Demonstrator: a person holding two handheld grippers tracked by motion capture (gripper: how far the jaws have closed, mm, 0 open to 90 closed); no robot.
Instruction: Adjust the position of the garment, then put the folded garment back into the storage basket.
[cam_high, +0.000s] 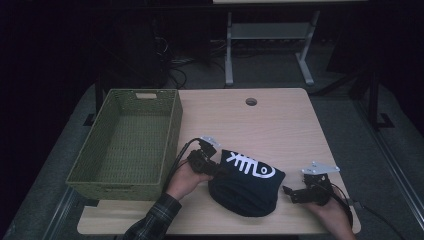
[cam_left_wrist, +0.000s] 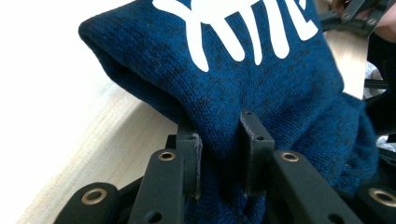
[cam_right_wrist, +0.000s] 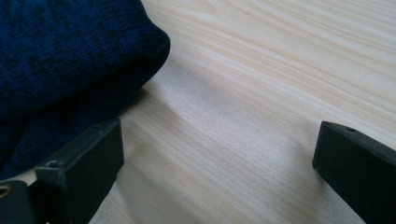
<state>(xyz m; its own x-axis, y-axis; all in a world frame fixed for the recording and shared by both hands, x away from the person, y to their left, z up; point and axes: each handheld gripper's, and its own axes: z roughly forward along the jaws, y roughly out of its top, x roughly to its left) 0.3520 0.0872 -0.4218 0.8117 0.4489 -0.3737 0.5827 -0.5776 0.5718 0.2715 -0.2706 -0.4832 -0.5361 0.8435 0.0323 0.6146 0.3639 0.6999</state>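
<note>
Dark blue knit garment (cam_high: 247, 187) with a white fish-skeleton print lies bunched on the near half of the light wood table (cam_high: 280, 120), between the two hands. Left hand-held gripper (cam_high: 216, 169) sits at the garment's 9 o'clock edge; in the left gripper view its jaws are drawn narrow and pinch a fold of the blue knit (cam_left_wrist: 261, 93), the fabric bulging out above and to both sides of the pads. The fold hangs slightly off the tabletop there.

Right hand-held gripper (cam_high: 289, 191) rests at the garment's 3 o'clock side, just beside the cloth. Right gripper view: jaws stand wide, bare wood between them, one jaw close against the garment's rounded edge (cam_right_wrist: 70, 56), nothing gripped.

Green woven basket (cam_high: 172, 130) stands at the table's 9 o'clock side, near the left hand (cam_high: 184, 181).
</note>
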